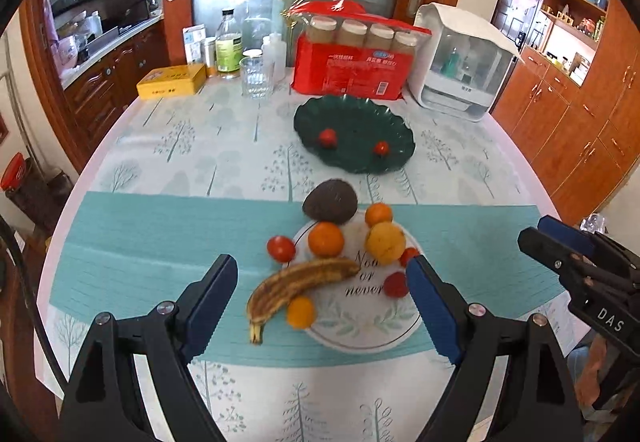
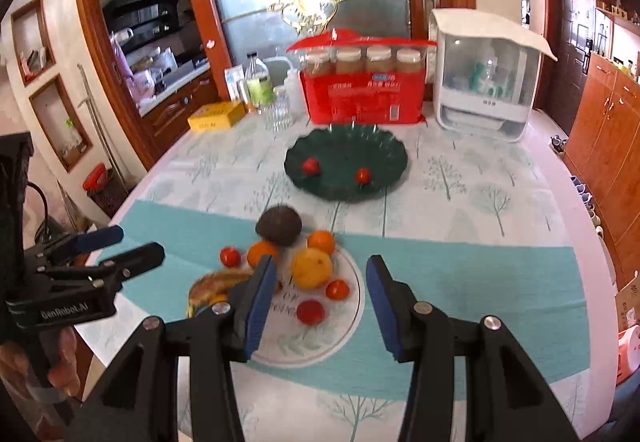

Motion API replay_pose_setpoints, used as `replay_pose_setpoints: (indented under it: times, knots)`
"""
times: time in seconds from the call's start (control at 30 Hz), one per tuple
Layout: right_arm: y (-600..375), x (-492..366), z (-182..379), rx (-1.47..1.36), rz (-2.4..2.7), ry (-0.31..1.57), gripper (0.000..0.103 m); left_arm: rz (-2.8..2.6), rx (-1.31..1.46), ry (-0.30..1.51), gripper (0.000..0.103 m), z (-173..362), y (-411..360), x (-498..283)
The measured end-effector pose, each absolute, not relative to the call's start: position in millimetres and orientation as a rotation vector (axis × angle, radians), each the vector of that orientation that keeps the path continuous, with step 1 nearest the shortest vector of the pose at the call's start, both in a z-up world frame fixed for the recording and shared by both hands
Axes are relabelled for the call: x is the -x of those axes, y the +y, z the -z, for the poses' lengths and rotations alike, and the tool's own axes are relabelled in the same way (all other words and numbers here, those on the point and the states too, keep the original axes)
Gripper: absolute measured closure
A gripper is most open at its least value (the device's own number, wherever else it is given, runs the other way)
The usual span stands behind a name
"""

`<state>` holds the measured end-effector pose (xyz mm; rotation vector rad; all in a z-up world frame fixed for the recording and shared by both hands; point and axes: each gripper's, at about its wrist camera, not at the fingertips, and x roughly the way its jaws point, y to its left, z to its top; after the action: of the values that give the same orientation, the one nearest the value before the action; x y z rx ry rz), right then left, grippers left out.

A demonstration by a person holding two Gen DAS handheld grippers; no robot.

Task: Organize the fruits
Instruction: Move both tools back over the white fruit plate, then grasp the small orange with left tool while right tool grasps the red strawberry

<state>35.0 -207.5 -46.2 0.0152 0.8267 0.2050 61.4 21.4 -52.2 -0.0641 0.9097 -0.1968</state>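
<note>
Two tomatoes [image 1: 327, 137] lie in the green dish [image 1: 356, 109]; the white plate [image 1: 360, 338] holds the banana [image 1: 296, 282], the oranges [image 1: 326, 239], a yellow fruit [image 1: 385, 243] and more tomatoes, with what looks like an avocado [image 1: 330, 201] at its far rim. The left gripper [image 1: 322, 306] stands spread and empty above the plate. The right gripper [image 2: 322, 302] stands partly open and empty, so most sorting is probably left
</note>
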Motion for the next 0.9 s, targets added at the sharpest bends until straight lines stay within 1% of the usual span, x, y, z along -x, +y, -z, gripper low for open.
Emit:
replay_pose_setpoints:
  times: [0.27,0.47,0.53,0.57,0.67,0.8,0.9]
  knots:
    - [-194.3,-22.4,75.1,0.037,-0.213,0.885,0.056,0.167,0.038,0.934,0.018,82.8,27.9,-40.7]
    - [-190.8,-29.6,106.7,0.017,-0.262,0.960,0.056,0.165,0.112,1.014,0.018,117.2,34.8,-40.9]
    - [-188.2,-31.2,118.5,0.024,-0.271,0.974,0.056,0.167,0.134,1.033,0.021,129.7,33.9,-42.1]
    - [-187.0,-32.6,127.0,0.024,-0.279,0.984,0.056,0.168,0.141,1.041,0.027,135.9,32.5,-43.5]
    - [-185.7,-38.1,146.1,0.022,-0.292,1.015,0.056,0.176,0.157,1.066,0.037,151.9,27.3,-47.8]
    - [-182.7,-46.7,166.9,0.025,-0.316,1.036,0.056,0.195,0.188,1.083,0.043,172.0,18.6,-55.7]
    - [-179.4,-52.8,177.8,0.040,-0.334,1.034,0.056,0.196,0.196,1.097,0.051,184.2,14.0,-61.6]
